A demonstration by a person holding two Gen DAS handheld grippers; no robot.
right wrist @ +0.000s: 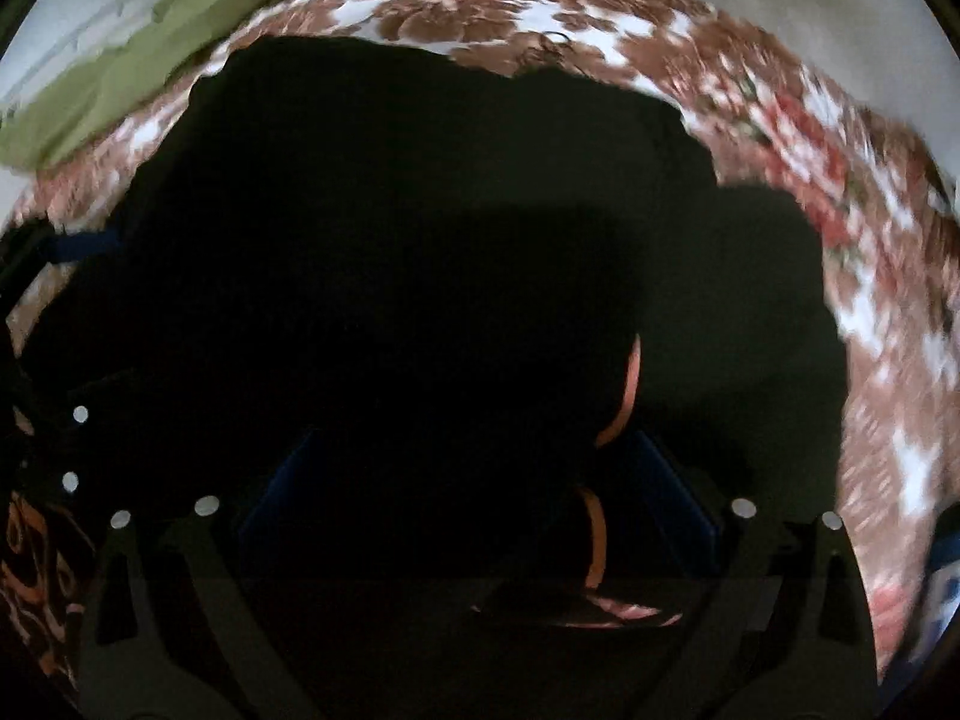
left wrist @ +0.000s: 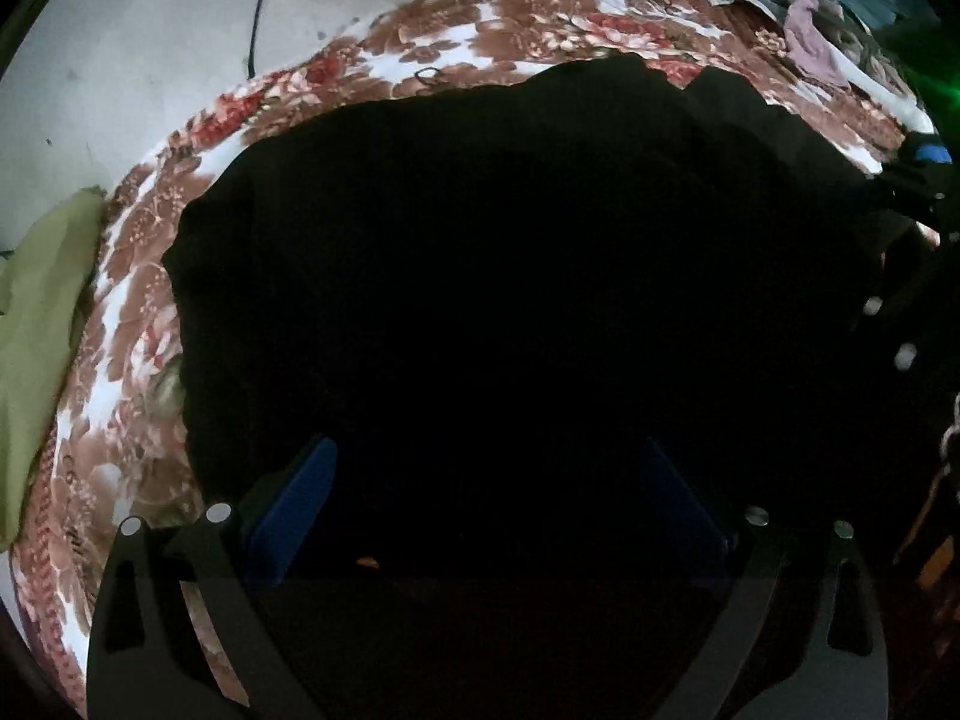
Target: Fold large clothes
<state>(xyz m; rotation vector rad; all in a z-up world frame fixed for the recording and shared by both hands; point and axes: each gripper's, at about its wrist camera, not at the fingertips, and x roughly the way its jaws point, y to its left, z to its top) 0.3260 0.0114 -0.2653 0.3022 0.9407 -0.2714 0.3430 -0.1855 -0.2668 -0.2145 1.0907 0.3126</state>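
1. In the left wrist view, a large black garment (left wrist: pixel 510 276) is seen spread flat over a floral bedspread (left wrist: pixel 432 54) on a bed.
2. The left hand-held gripper (left wrist: pixel 486 474) is held released above the near part of the garment; its blue fingers (left wrist: pixel 297 504) stand wide apart and nothing is pinched between them.
3. A green cloth (left wrist: pixel 42 336) lies at the left edge of the bed, and a pile of clothes (left wrist: pixel 810 36) is seen far right.
4. In the right wrist view, blurred at the edges, the same black garment (right wrist: pixel 420 228) fills the middle.
5. The right hand-held gripper (right wrist: pixel 480 480) is released, jaws wide, over dark fabric with an orange trim (right wrist: pixel 630 384); no cloth is clamped.
6. The green cloth (right wrist: pixel 138 60) appears upper left.
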